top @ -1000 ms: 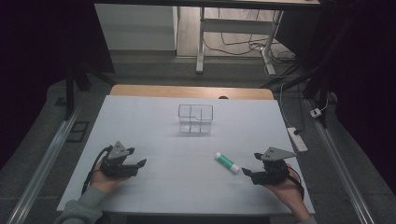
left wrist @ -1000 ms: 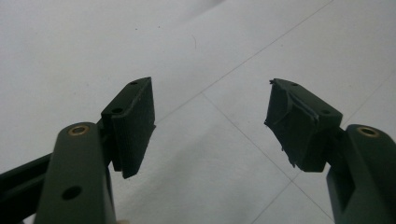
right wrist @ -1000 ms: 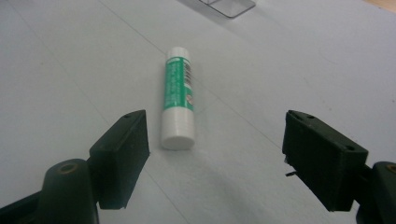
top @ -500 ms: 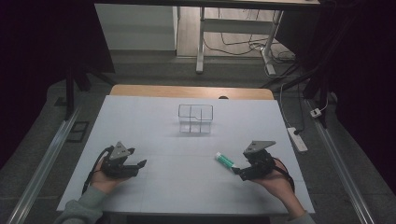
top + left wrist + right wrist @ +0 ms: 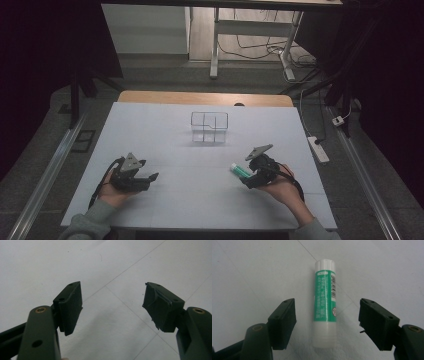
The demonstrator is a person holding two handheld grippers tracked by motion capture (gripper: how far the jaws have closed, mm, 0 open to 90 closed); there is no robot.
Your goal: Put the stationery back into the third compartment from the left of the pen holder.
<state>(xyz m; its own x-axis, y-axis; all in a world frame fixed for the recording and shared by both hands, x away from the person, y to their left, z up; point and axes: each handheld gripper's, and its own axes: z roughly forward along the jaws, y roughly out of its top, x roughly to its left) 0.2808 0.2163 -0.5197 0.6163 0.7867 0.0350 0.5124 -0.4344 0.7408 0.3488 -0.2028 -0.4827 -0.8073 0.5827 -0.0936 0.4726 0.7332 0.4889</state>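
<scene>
Now, starting with the widest thing before me, the white surface [image 5: 165, 130] spreads out under both my hands, marked with thin grid lines, and toward its far middle stands a small clear box with compartments [image 5: 209, 127], well apart from anything I hold. My left claw [image 5: 150, 177] rests low at the near left, its jaws spread wide with nothing but bare sheet between them. My right claw [image 5: 246, 180] sits at the near right, and its jaws have just been closing in; they stand on either side of the glue stick [image 5: 325, 302] without pressing on it yet, a gap showing on both flanks. That stick lies flat on the surface, its white cap end pointing away from me and its white base nearest the claw, with a green printed label round the middle. I judge it light and rigid, a smooth plastic cylinder that could roll or slip sideways if pinched off-centre. Taking it across the labelled barrel, near the middle of its length, looks safest to me, with the pads square to its sides.
</scene>
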